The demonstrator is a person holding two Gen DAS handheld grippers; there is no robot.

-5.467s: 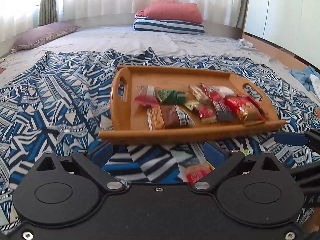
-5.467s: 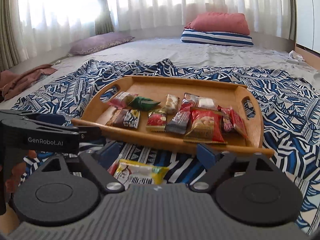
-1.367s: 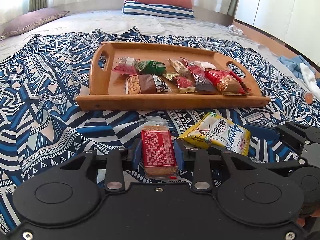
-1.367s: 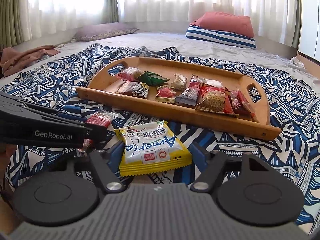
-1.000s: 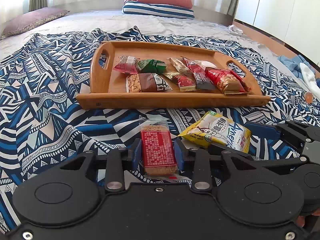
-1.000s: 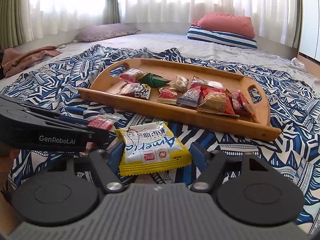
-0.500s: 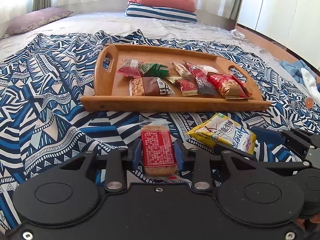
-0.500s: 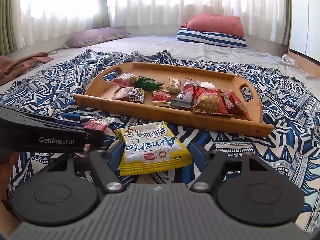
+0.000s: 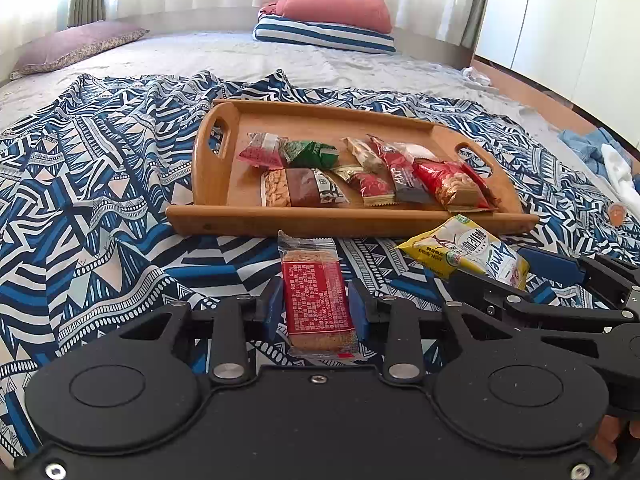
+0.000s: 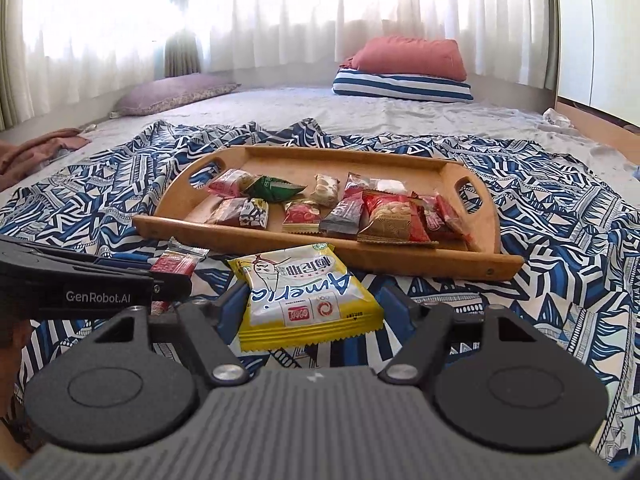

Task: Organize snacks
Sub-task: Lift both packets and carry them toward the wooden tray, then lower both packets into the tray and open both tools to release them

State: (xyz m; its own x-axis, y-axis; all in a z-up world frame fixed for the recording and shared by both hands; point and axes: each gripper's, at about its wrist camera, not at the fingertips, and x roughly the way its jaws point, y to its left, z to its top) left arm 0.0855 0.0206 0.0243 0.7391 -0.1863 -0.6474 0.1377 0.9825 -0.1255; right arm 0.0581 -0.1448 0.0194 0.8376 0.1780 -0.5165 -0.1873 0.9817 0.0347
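Note:
My left gripper point(image 9: 316, 304) is shut on a red wafer bar in clear wrap point(image 9: 316, 300), held above the blanket just in front of the wooden tray point(image 9: 224, 196). My right gripper point(image 10: 312, 304) is shut on a yellow snack packet point(image 10: 304, 292), also in front of the tray point(image 10: 484, 228). The yellow packet shows in the left wrist view point(image 9: 464, 248) with the right gripper's fingers point(image 9: 552, 268) around it. The left gripper point(image 10: 92, 280) and red bar point(image 10: 176, 260) show in the right wrist view. The tray holds several wrapped snacks in two rows.
A blue and white patterned blanket point(image 9: 88, 184) covers the bed under the tray. Red and striped pillows point(image 9: 328, 20) and a purple pillow point(image 9: 76, 44) lie at the far end. White cupboards point(image 9: 560, 20) stand to the right, with clothes point(image 9: 600, 152) on the floor.
Over the last second both grippers, each still holding its snack, have risen and drawn back a little from the tray. Earlier both were open, low near the snacks on the blanket.

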